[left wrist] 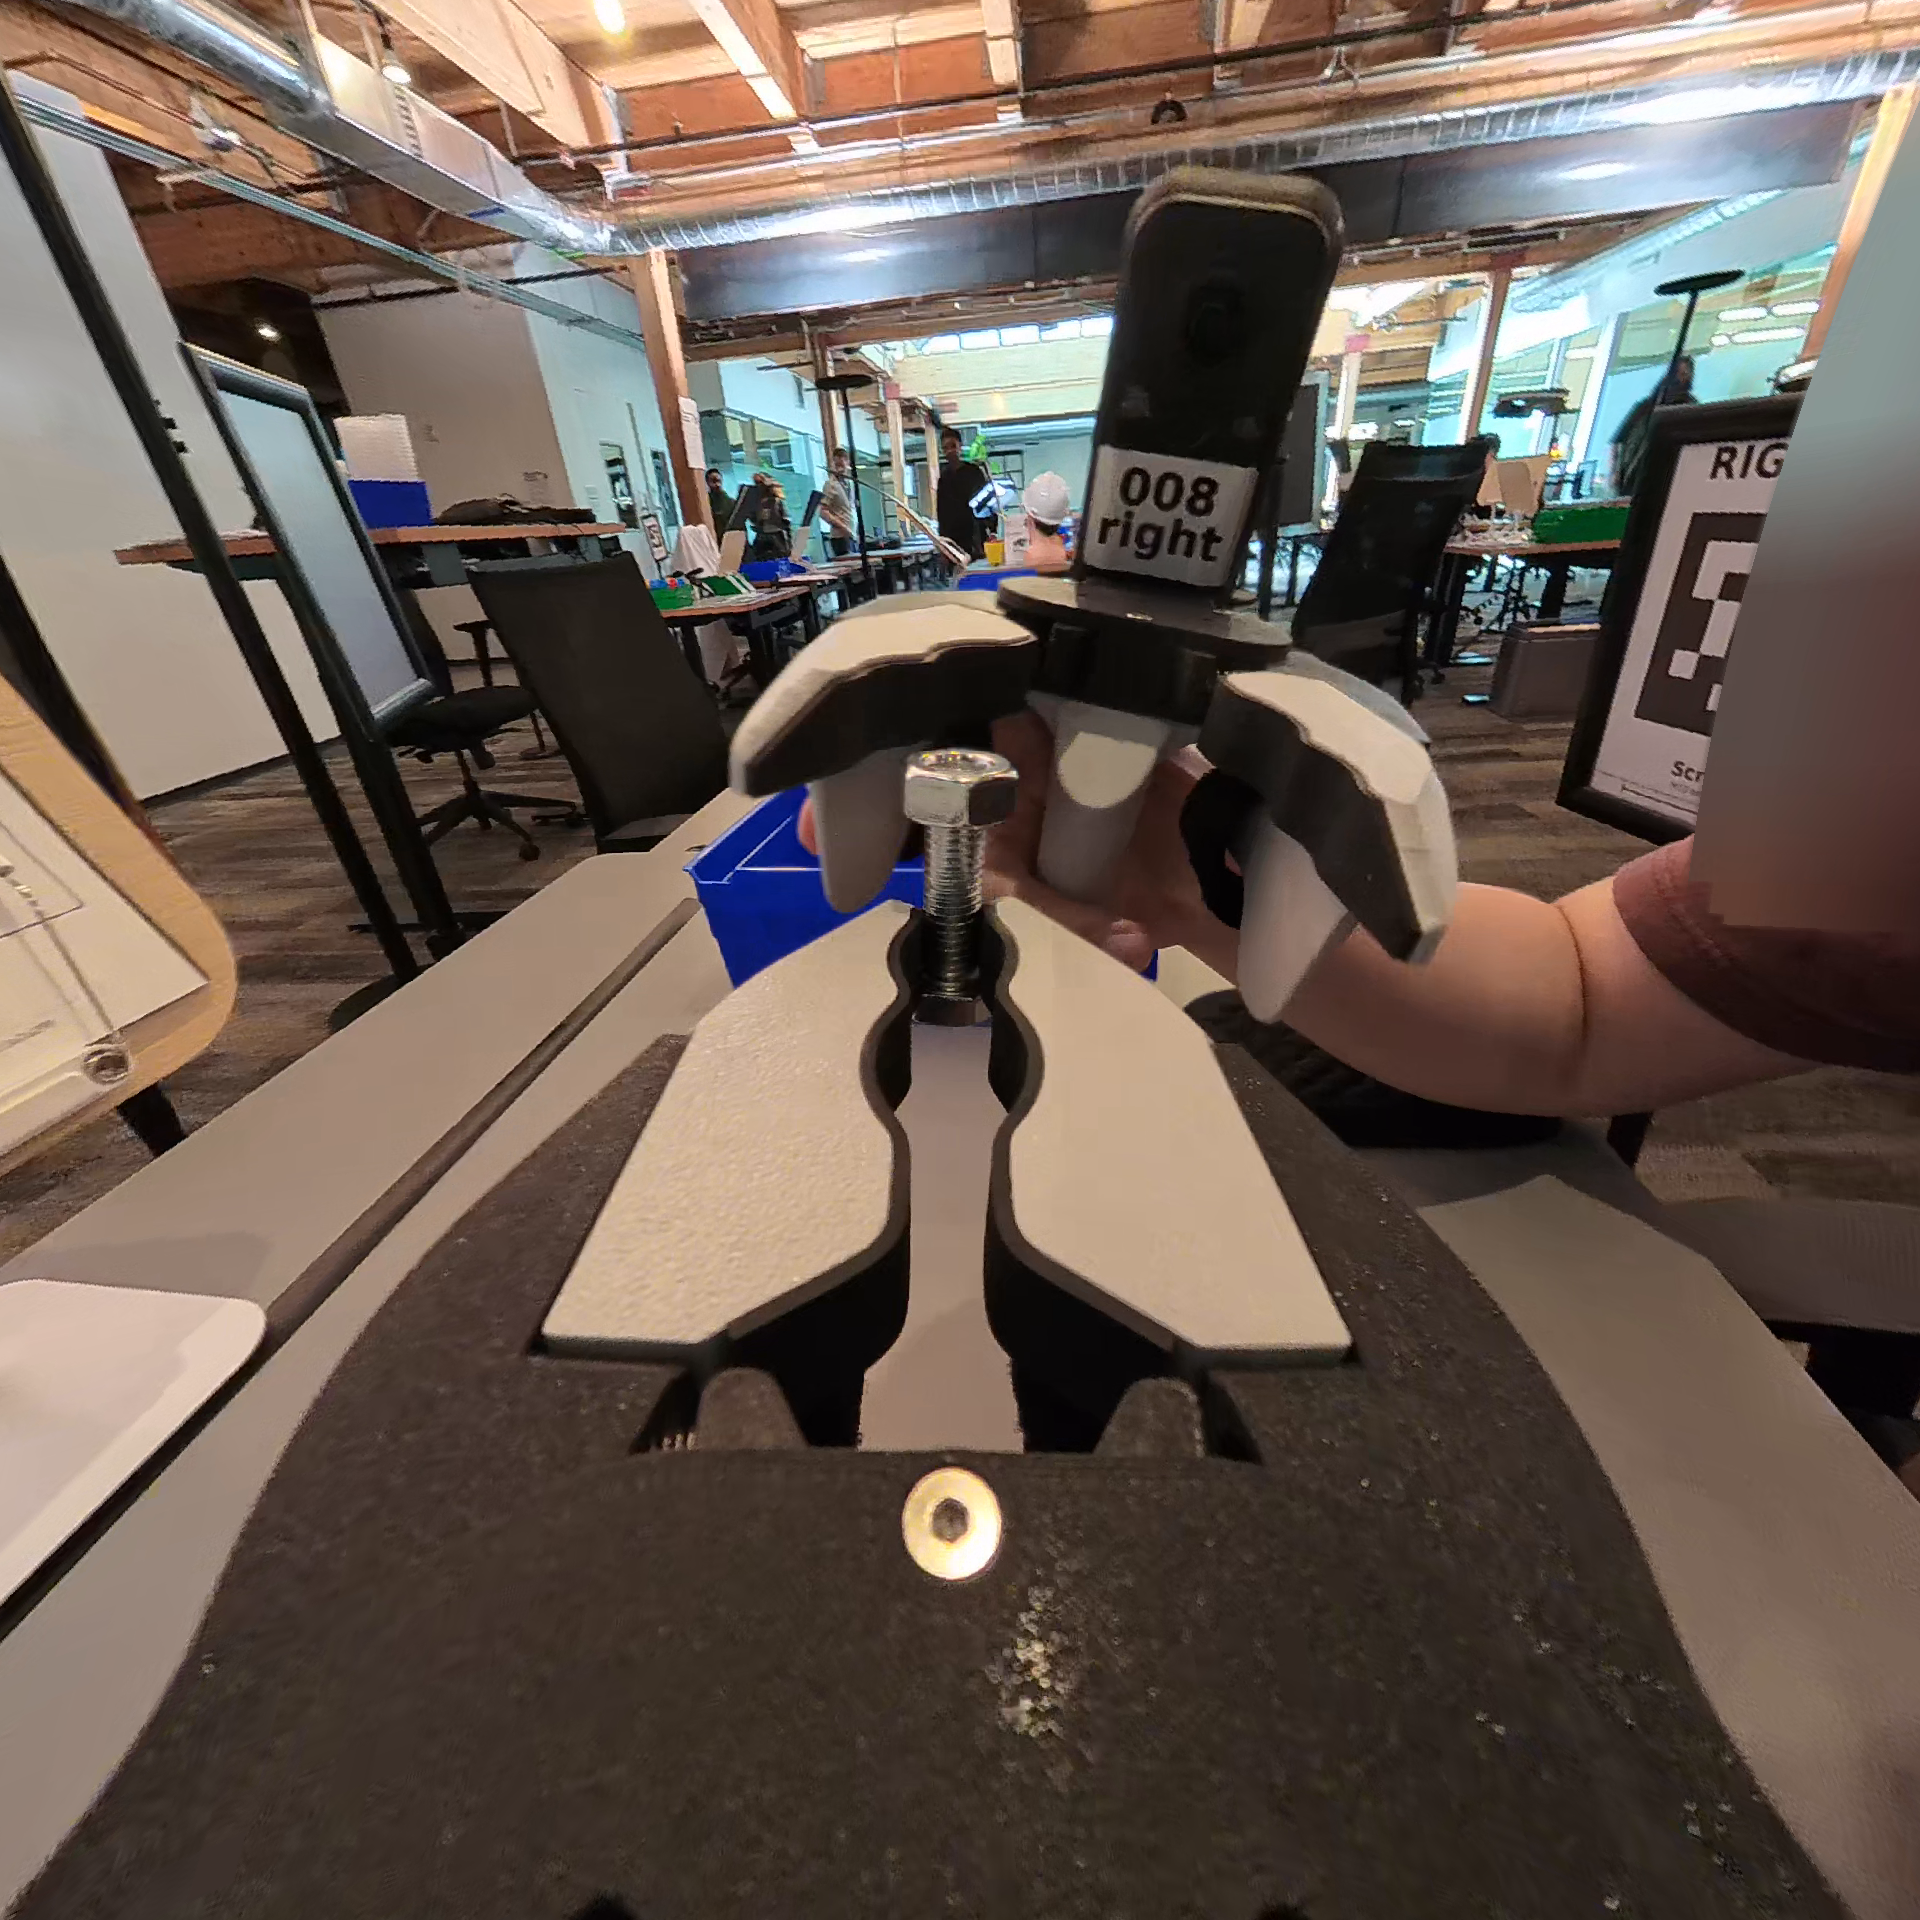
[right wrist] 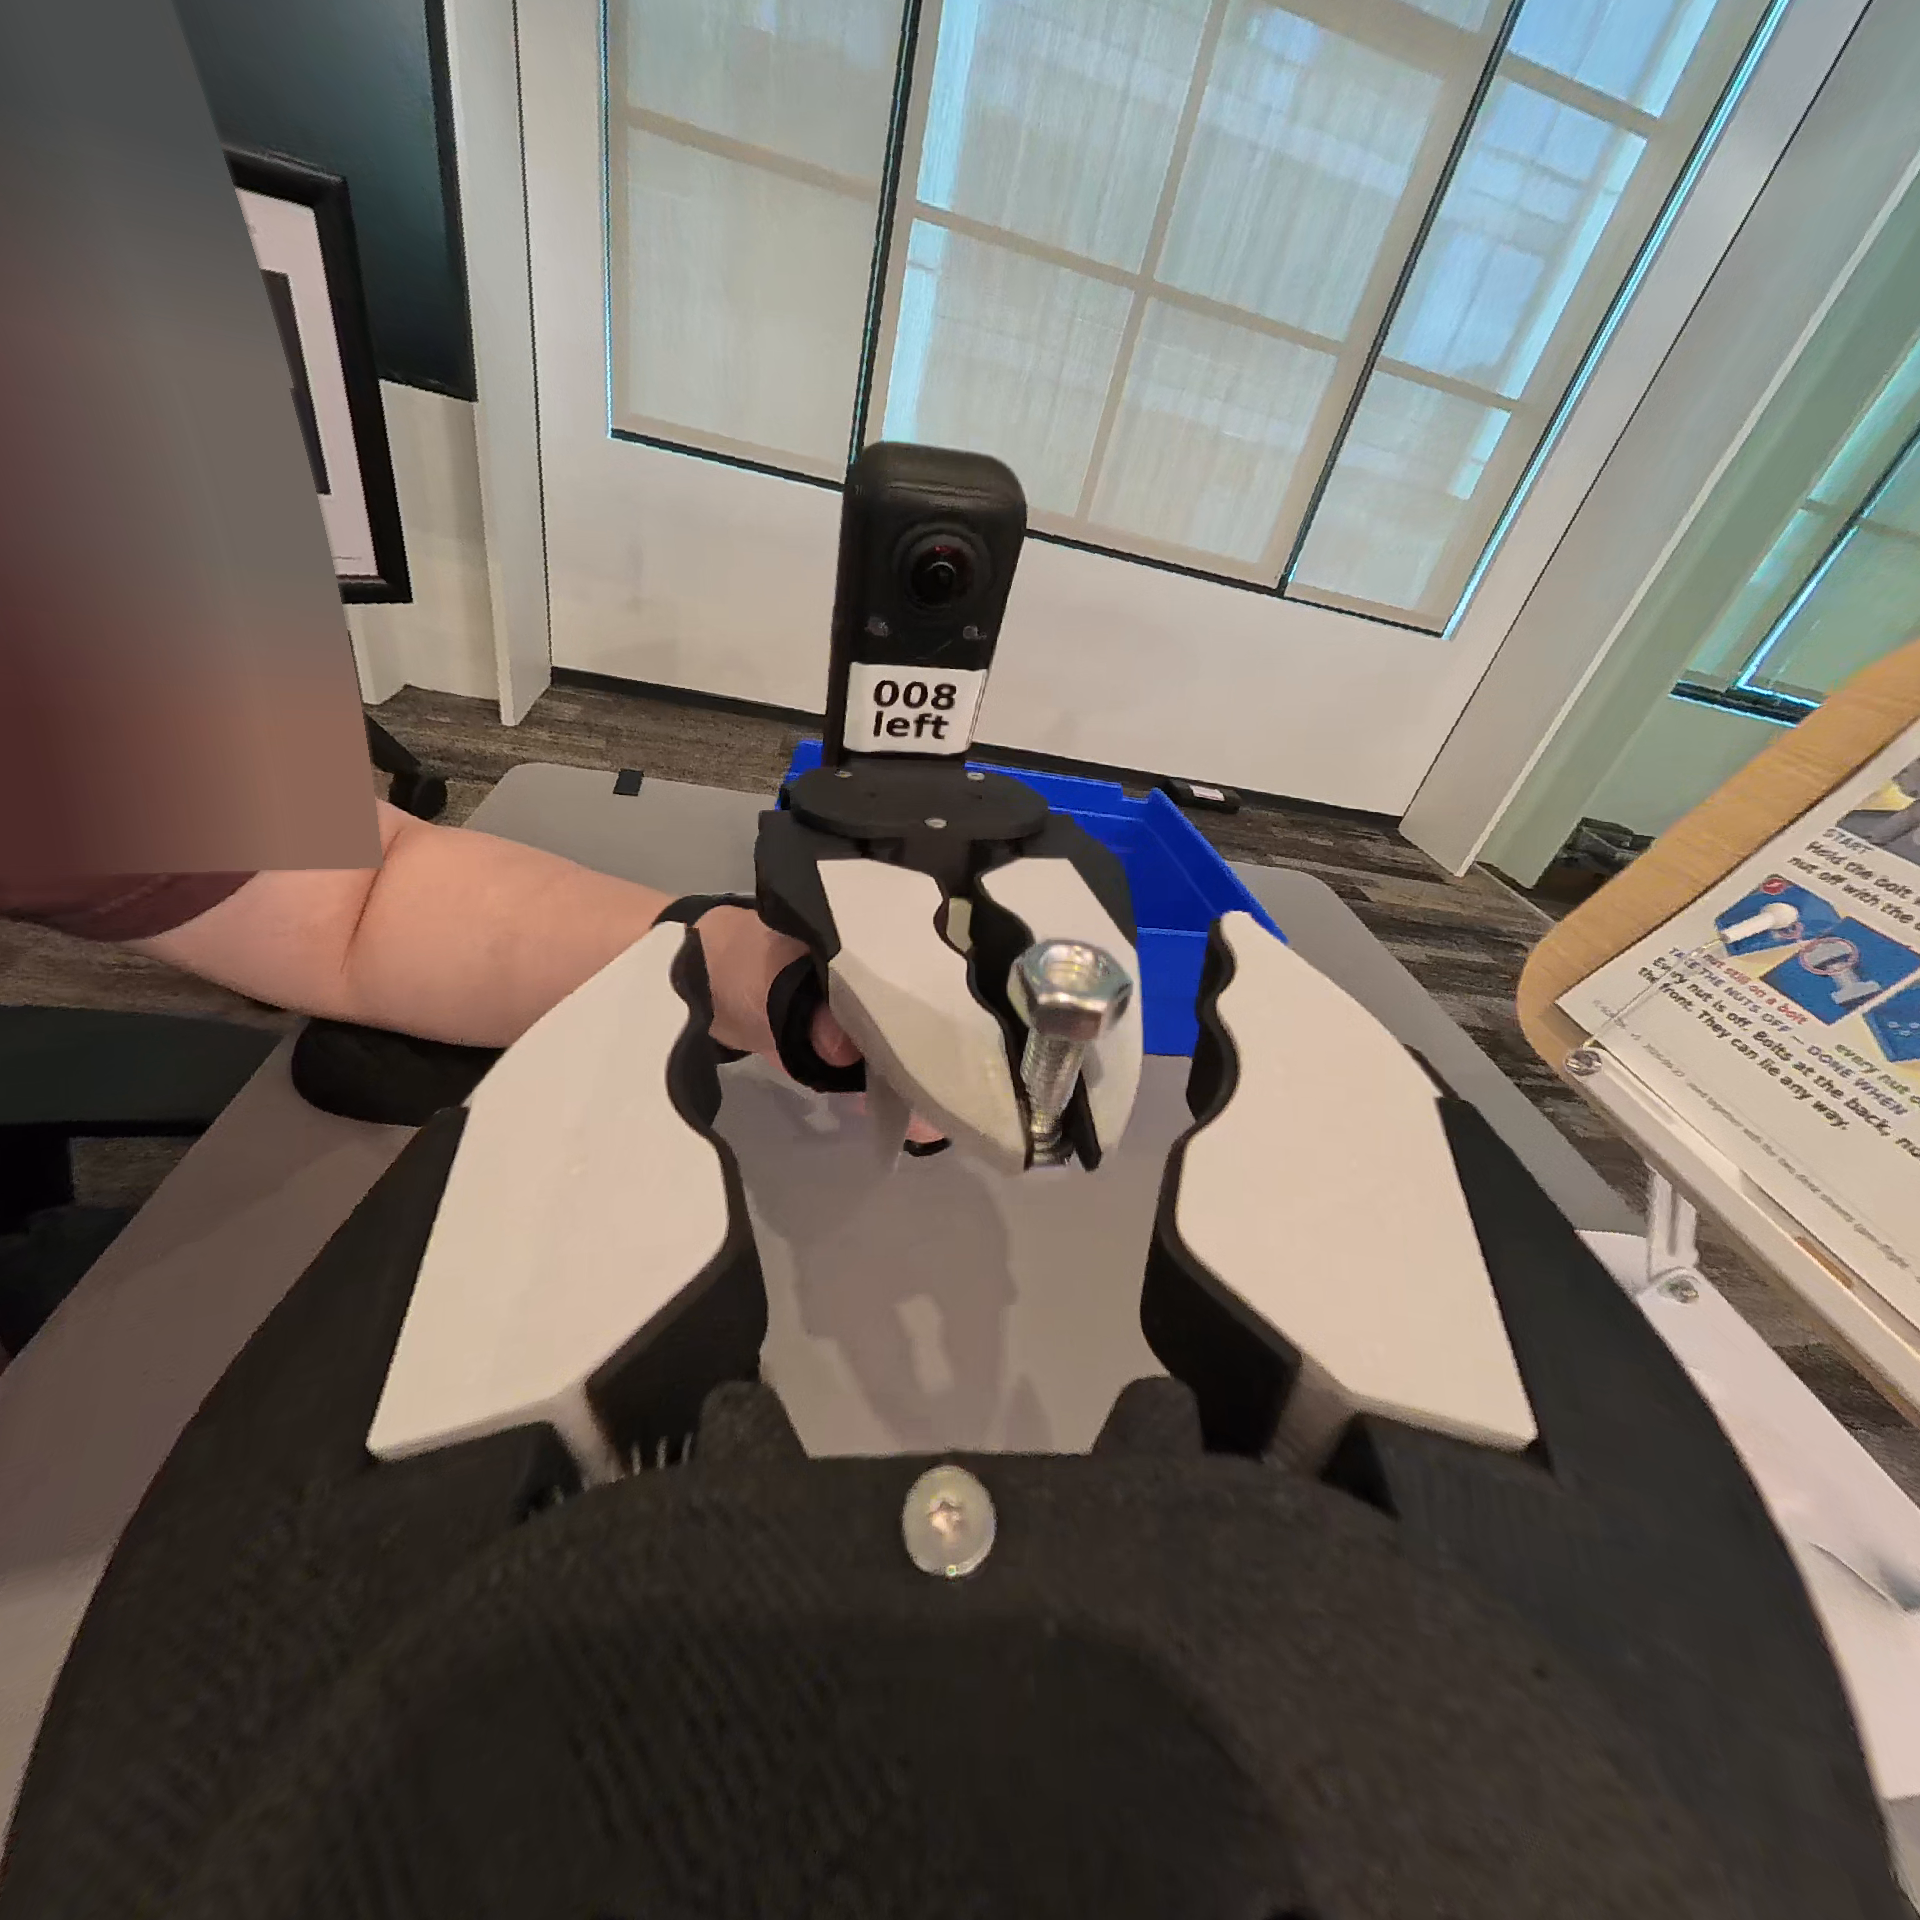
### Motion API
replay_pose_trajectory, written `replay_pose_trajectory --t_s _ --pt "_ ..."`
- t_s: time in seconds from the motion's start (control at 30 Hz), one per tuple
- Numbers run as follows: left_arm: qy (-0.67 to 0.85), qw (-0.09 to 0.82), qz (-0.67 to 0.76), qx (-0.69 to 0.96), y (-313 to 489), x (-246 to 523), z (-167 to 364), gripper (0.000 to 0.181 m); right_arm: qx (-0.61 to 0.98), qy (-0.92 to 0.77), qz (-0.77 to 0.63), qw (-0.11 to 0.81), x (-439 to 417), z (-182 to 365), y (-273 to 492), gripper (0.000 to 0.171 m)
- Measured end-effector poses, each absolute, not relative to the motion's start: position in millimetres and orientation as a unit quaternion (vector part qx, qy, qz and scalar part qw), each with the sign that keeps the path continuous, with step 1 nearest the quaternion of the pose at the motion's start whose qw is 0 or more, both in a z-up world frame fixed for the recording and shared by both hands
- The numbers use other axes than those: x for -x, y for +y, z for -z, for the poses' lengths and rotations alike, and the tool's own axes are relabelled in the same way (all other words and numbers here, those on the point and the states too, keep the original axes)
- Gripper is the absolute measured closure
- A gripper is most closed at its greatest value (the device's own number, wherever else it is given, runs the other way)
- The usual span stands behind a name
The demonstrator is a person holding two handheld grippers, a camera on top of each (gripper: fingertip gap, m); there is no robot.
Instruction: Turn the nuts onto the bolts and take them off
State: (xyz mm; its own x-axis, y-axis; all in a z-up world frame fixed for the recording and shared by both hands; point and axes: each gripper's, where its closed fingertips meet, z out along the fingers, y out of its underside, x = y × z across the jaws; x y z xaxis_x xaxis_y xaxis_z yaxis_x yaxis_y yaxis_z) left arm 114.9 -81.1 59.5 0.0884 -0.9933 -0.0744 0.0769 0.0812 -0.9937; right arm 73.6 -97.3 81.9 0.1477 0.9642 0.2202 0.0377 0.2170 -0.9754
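Currently the left tool (left wrist: 951, 971) is pinched on the lower end of a steel bolt (left wrist: 954, 894), held upright above the grey tabletop (left wrist: 312, 1122). A hex nut (left wrist: 959, 787) sits at the top of the thread. Right tool (right wrist: 951, 1049) is spread wide, clasping nothing, its fingers close beside the nut. Judgement: both parts rigid, small, smooth metal, likely slippery; take the nut across its flats. Each tool carries a white printed tag under its camera; a printed instruction sheet (right wrist: 1787, 1049) lies right. Blue bin (right wrist: 1174, 873) behind.
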Motion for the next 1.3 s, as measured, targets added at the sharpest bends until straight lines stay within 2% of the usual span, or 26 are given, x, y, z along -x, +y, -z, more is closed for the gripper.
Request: replay_pose_trajectory --t_s 0.6,0.9,1.1,1.3 --pt "0.453 0.568 0.484 0.488 -73 -108 -64 0.172 0.483 -0.512 -0.404 0.584 -77 -86 -97 0.08" --pt "0.493 0.555 0.476 0.472 -92 -124 -57 0.172 0.477 -0.543 -0.403 0.562 -59 -75 -112 0.073" --pt "0.447 0.577 0.482 0.485 -73 -107 -70 0.172 0.486 -0.536 -0.403 0.56 -78 -81 -105 0.081" --pt "0.48 0.558 0.483 0.475 -86 -117 -63 0.172 0.478 -0.513 -0.423 0.574 -72 -88 -105 0.078"
